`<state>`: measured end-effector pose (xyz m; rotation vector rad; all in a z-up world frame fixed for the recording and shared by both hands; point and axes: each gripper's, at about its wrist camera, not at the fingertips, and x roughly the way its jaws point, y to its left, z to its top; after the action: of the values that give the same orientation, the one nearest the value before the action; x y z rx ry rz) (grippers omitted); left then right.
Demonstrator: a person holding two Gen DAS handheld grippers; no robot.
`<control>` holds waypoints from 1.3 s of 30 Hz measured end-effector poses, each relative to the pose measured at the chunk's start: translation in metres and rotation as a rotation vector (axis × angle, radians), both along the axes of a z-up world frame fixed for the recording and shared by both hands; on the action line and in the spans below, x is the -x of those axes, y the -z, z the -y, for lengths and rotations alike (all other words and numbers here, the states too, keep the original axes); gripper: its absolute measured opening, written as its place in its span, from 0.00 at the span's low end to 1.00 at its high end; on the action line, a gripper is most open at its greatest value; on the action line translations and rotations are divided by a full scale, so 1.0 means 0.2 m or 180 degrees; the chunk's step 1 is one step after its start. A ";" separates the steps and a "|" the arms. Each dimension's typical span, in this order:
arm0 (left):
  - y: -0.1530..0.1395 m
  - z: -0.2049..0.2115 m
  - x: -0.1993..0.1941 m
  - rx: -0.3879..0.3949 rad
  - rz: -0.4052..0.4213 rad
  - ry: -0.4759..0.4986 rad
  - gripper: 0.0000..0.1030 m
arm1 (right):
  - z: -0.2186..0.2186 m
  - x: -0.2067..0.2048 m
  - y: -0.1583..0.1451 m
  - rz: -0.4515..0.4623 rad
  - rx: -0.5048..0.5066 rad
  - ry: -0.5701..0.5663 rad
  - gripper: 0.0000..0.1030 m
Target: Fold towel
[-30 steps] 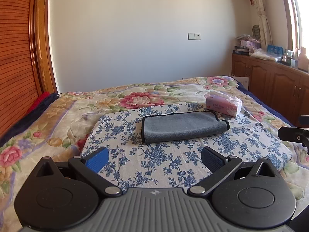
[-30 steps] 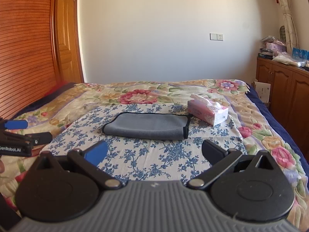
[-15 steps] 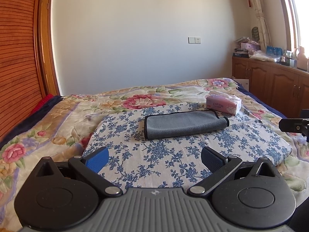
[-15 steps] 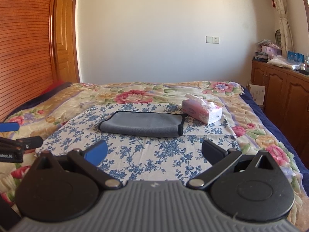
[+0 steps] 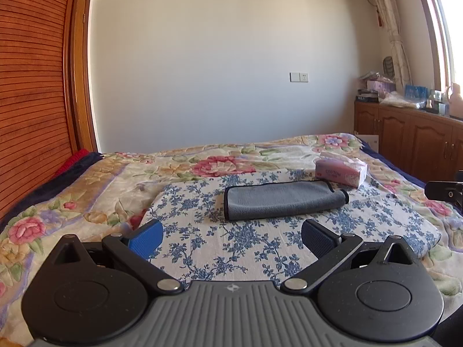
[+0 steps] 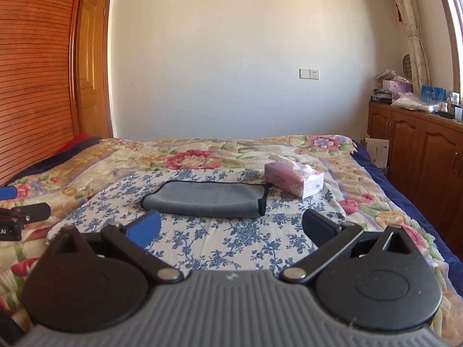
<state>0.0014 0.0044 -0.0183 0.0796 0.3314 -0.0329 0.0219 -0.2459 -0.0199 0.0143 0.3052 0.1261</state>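
The towel is matt grey plush cloth with dark binding. The sheet is thin printed cotton. The cabinets are glossy wood.
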 end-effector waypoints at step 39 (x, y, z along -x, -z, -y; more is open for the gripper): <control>0.01 0.00 0.02 -0.0037 0.0142 0.0007 1.00 | 0.03 0.03 -0.01 0.0183 0.0000 0.0179 1.00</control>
<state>-0.0035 0.0047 -0.0199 0.0921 0.2870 -0.0315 0.0162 -0.2510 -0.0182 0.0193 0.2471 0.0705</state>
